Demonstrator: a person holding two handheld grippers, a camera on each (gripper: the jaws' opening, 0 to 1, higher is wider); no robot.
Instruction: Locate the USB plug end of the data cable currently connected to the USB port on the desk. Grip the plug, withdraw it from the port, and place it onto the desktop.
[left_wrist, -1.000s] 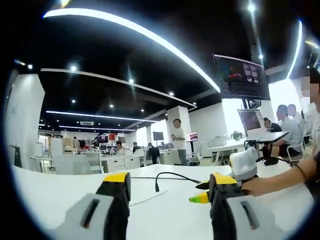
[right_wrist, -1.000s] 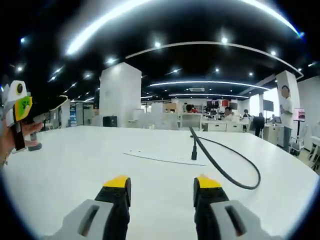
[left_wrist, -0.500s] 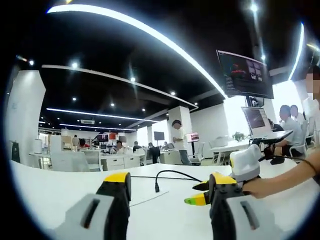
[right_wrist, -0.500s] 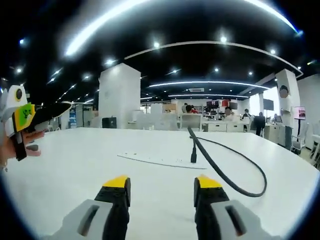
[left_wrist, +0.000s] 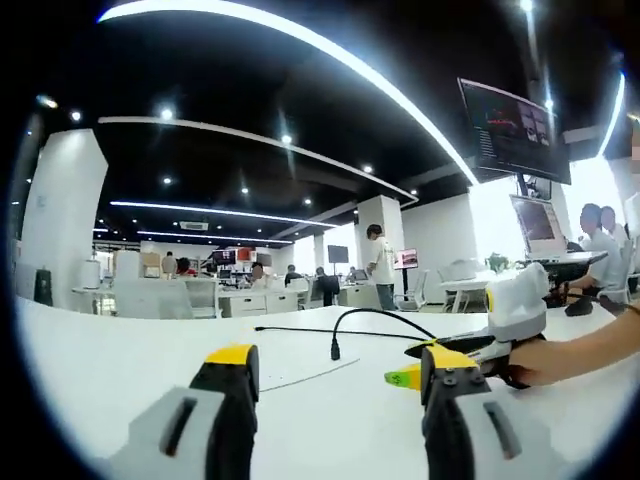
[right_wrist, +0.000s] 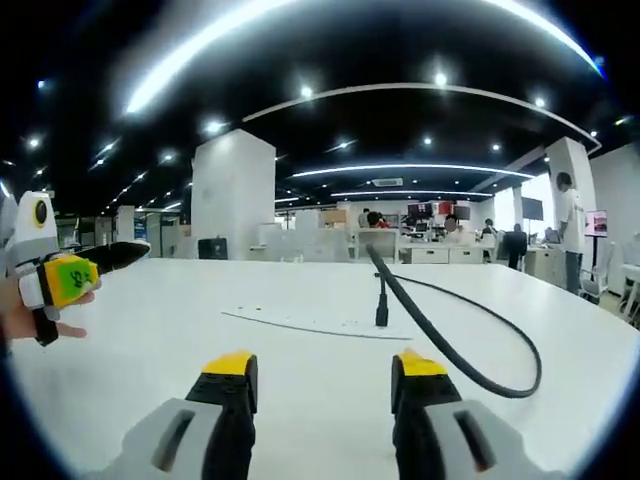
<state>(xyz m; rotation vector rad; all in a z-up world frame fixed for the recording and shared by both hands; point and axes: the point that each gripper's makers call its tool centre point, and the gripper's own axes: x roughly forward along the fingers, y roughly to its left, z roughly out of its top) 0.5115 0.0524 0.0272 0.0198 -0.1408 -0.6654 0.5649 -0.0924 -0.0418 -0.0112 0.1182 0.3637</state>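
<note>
White desk (right_wrist: 150, 330), seen low along both grippers, with the black data cable (right_wrist: 470, 345) as landmark. Its USB plug (right_wrist: 381, 312) stands upright at the near end of a thin seam in the desk top (the port itself is too small to make out), so the plug reads as seated, not yet withdrawn.

Step in hand, as judged: locating and approaching the plug; no grasp has begun.

Right gripper (right_wrist: 325, 368): released, jaws parted with bare desk between them. The plug lies ahead of it, apart, roughly in line with its right jaw, while the cable arcs from the plug's top out to the right and loops back along the desk.

Left gripper (left_wrist: 335, 362): likewise released and holding nothing. In the left gripper view the plug (left_wrist: 335, 350) appears beyond and between the jaws, with the cable (left_wrist: 380, 317) rising from it and bending over. The right gripper enters that view from the right, to the right of the plug, held in a hand (left_wrist: 555, 358).

Next move, as judged: carry one parted gripper forward until its jaws stand either side of the plug body, close, then pull along the plug's axis (a sideways tug could strain the port).
</note>
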